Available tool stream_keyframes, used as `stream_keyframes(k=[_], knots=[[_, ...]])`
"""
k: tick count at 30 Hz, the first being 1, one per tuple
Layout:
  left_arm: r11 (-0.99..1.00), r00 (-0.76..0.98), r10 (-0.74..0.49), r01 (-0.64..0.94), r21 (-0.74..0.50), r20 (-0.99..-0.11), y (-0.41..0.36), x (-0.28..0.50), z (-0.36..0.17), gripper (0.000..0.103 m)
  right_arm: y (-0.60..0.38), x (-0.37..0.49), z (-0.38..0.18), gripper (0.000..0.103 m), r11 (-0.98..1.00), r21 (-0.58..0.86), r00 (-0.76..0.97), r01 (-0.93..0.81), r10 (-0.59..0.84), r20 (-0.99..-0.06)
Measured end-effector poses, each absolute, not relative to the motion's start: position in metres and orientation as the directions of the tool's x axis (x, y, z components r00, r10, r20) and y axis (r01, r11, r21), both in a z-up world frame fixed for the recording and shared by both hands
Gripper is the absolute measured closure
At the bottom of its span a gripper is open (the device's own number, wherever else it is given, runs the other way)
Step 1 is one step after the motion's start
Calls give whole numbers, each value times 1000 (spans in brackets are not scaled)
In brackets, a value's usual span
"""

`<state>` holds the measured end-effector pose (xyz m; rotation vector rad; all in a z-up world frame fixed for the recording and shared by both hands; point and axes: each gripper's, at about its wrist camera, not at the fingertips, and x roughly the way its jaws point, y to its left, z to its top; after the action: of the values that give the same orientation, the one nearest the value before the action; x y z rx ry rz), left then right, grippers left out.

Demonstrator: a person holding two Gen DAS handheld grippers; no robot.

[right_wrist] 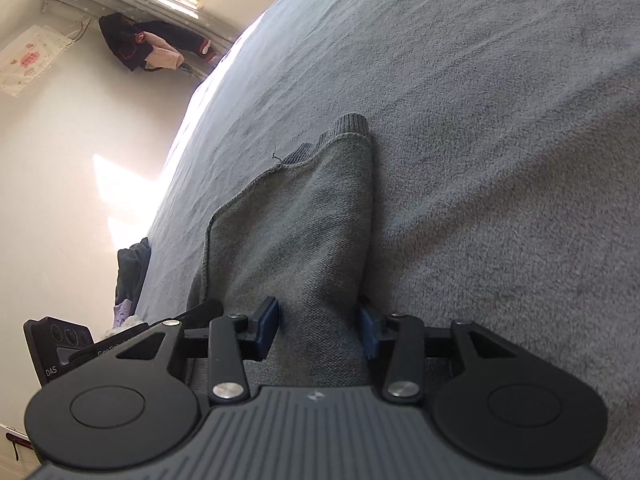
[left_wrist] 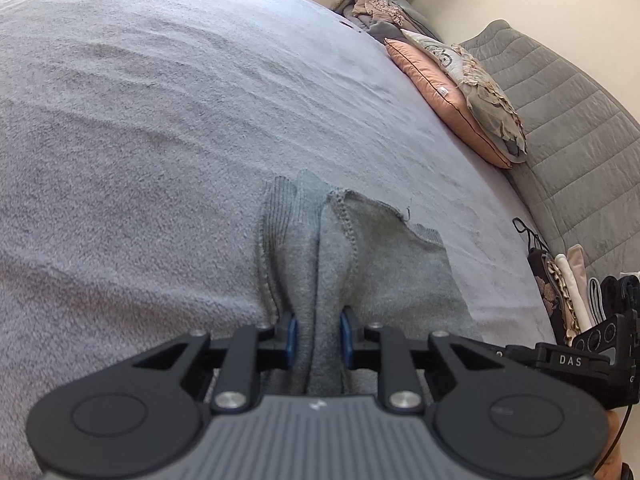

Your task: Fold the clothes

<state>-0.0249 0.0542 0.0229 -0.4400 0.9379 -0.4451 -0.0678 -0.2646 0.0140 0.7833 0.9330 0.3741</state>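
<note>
The bed [left_wrist: 160, 120] fills most of both frames under a grey blanket. Your grey sweater [left_wrist: 384, 256] lies on it at lower centre, bunched toward the cameras. Pillows [left_wrist: 460, 96] sit at upper right of the left view. Your left gripper [left_wrist: 318, 336] has its jaws closed on a sweater fold; your right gripper [right_wrist: 320, 332] clamps a wider bunch of it.

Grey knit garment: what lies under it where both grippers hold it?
Under the grey knit garment lies the grey fleece bed cover, visible all around it. The left gripper and right gripper each pinch bunched fabric. Anything beneath the garment itself is covered.
</note>
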Motion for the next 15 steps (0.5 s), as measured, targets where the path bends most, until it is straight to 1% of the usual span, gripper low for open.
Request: stream_keyframes(k=[4,5,6,7,11,15], knots=[[824,516,-541,166,-541,-664,53,-24,23,80,-259,-68,15,58,691,723,554,16,596,-581],[825,517,-540,166,-540,-665,52,-24,23,80,-258,-69,16,61,699,716,556,11,591,-585],[825,517,-539,166,-540,-665,51,-24,23,79,-257,-69,16,75,706,708,557,5,586,-589],[826,518,-538,166,-539,-665,51,-24,23,79,-255,-69,17,81,714,701,558,0,582,-592],[828,520,-534,165,-535,-666,48,-24,23,79,-251,-72,27,86,732,680,600,-38,561,-570],[831,523,-531,165,-532,-667,46,-24,23,79,-249,-77,46,87,728,677,655,-110,565,-501]])
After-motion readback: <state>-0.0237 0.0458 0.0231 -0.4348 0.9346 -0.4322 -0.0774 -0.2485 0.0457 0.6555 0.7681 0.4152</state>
